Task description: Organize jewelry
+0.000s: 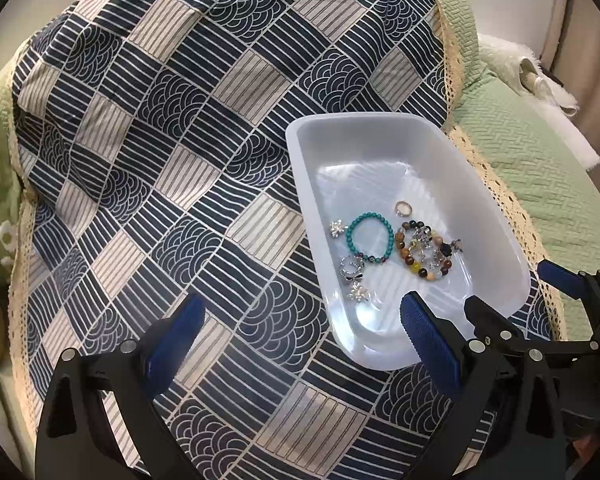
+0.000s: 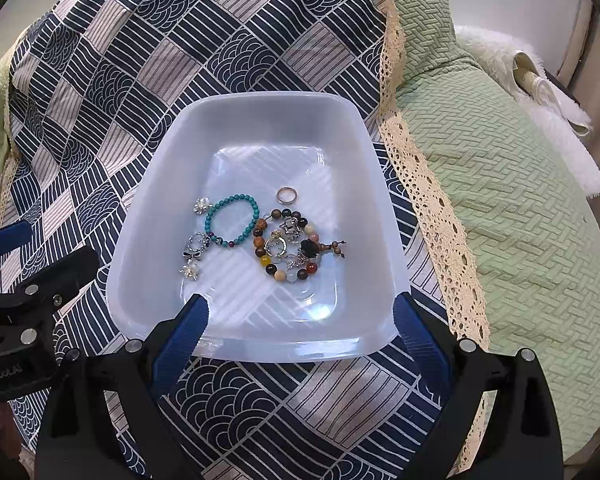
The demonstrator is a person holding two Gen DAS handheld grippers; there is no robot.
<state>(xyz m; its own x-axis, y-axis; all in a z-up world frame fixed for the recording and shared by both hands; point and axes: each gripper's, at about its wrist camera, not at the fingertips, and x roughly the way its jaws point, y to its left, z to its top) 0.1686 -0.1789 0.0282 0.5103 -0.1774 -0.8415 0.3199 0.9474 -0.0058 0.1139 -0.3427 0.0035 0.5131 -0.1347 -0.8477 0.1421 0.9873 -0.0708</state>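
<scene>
tray [image 2: 236, 120]: frame centre, gathering turquoise bracelet [image 2: 231, 220], ring [image 2: 287, 195]
left gripper [image 1: 300, 320]: released, empty
right gripper [image 2: 300, 320]: released, straddling tray's near rim

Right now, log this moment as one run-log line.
left gripper: open, empty | right gripper: open, empty | tray: on patterned cloth | teal bracelet, ring: in tray

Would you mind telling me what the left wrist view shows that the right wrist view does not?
Only the left wrist view shows the right tool, open beside the tray. Only the right wrist view shows the left tool's black arm at its left edge. Both share the translucent tray, turquoise bracelet, mixed-bead bracelet, ring and patterned cloth.
</scene>
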